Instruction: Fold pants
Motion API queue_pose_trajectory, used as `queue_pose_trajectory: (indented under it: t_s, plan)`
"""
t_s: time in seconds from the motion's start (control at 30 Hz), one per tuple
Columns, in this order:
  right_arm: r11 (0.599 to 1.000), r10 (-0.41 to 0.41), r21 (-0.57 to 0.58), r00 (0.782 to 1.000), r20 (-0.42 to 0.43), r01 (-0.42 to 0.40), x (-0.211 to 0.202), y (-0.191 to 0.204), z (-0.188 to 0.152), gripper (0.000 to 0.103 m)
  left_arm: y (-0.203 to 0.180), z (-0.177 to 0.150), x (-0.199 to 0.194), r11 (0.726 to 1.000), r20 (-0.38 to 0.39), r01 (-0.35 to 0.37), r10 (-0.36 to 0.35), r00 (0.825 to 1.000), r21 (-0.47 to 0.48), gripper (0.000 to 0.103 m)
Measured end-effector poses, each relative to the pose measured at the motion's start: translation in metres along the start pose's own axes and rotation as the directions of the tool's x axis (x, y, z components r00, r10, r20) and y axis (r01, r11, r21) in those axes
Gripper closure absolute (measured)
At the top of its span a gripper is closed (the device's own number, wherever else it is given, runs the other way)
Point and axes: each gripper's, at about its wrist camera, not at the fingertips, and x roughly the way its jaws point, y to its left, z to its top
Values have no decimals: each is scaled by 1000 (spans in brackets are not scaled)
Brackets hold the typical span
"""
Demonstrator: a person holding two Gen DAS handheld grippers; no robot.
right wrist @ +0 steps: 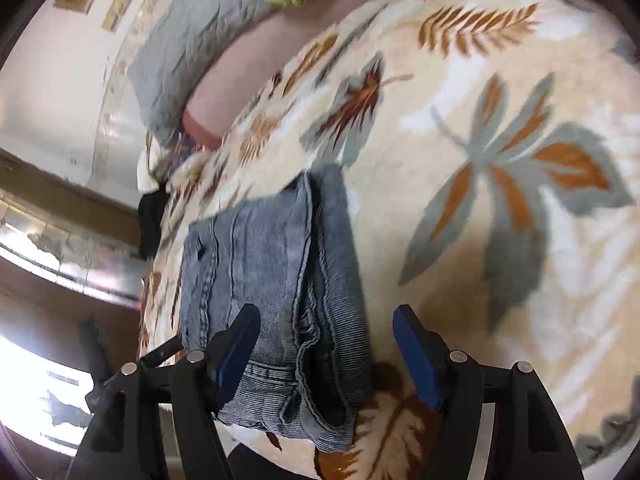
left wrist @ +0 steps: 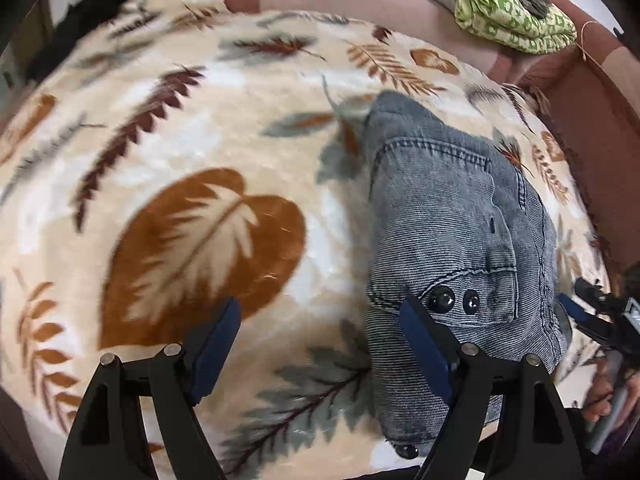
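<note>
The blue-grey denim pants (left wrist: 452, 220) lie folded into a compact bundle on a cream leaf-patterned blanket (left wrist: 200, 128). Two dark buttons show on the near part. My left gripper (left wrist: 320, 340) hangs open over the blanket just left of the bundle, with its right finger (left wrist: 424, 344) above the bundle's left edge and nothing between the jaws. In the right wrist view the folded pants (right wrist: 272, 272) lie near the blanket's left edge. My right gripper (right wrist: 326, 356) is open astride the bundle's near end, and its pads do not press the cloth. Its tip (left wrist: 592, 312) also shows beside the pants.
A green patterned cloth (left wrist: 508, 12) and a grey pillow (right wrist: 188, 52) lie at the far end on a pinkish sheet. A black garment (left wrist: 80, 28) sits at the blanket's far corner. The blanket's edge (right wrist: 160, 280) drops off beside the pants. A hand (left wrist: 604, 400) shows low right.
</note>
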Motion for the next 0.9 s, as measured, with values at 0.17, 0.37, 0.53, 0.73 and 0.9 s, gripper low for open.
queue_pose_trajectory:
  t_s: [0.17,0.37,0.53,0.73,0.9]
  plan:
    - [1000,29,4,999,-25,-29,23,5,6,31,6,6,3,995,0,103,-103,995,4,21]
    - [997,79,25,997,-18,-79,41,10,13,30,5,16,-5,975,60,220,-219,974,-10,21]
    - [998,62,4,998,-7,-62,51,19,15,42,-20,25,21,972,-7,231,-231,973,47,21]
    - [999,50,-16,999,5,-50,51,20,12,68,-39,26,28,960,-7,269,-270,963,82,37]
    - [995,22,-99,998,60,-16,46,40,8,75,-42,29,15,956,22,265,-270,963,127,63]
